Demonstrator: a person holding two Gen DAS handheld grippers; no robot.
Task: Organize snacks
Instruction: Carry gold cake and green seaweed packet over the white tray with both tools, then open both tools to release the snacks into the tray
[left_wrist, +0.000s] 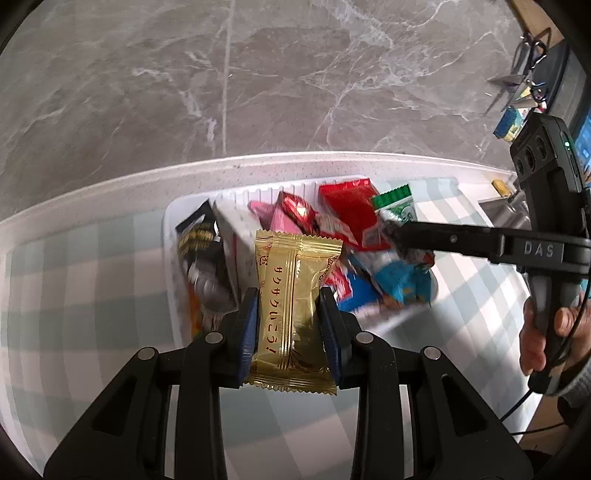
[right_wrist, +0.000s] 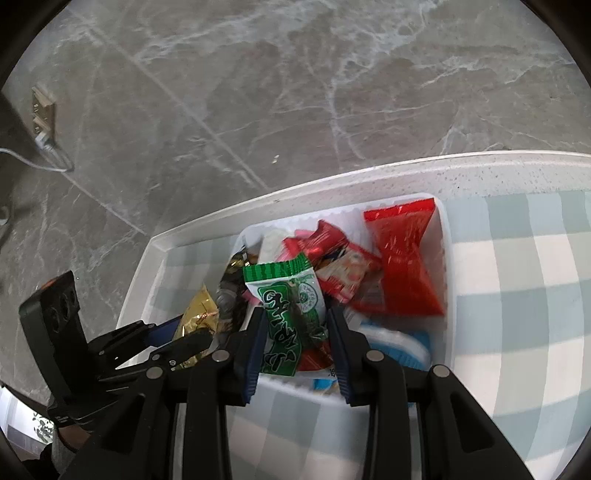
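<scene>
A white tray (left_wrist: 170, 225) full of wrapped snacks sits on a checked cloth; it also shows in the right wrist view (right_wrist: 445, 258). My left gripper (left_wrist: 288, 299) is shut on a gold snack packet (left_wrist: 291, 310) and holds it over the tray's near side. My right gripper (right_wrist: 297, 325) is shut on a green and white snack packet (right_wrist: 286, 314) above the tray; in the left wrist view it (left_wrist: 391, 225) reaches in from the right with that packet (left_wrist: 397, 206). Red packets (right_wrist: 404, 266), pink ones (left_wrist: 273, 218) and blue ones (left_wrist: 402, 280) lie in the tray.
The checked cloth (left_wrist: 74, 295) covers a white counter (left_wrist: 295, 162) against a grey marble wall. A wall socket with a cable (right_wrist: 42, 118) is at far left. Clutter and a sink edge (left_wrist: 506, 206) lie at the right.
</scene>
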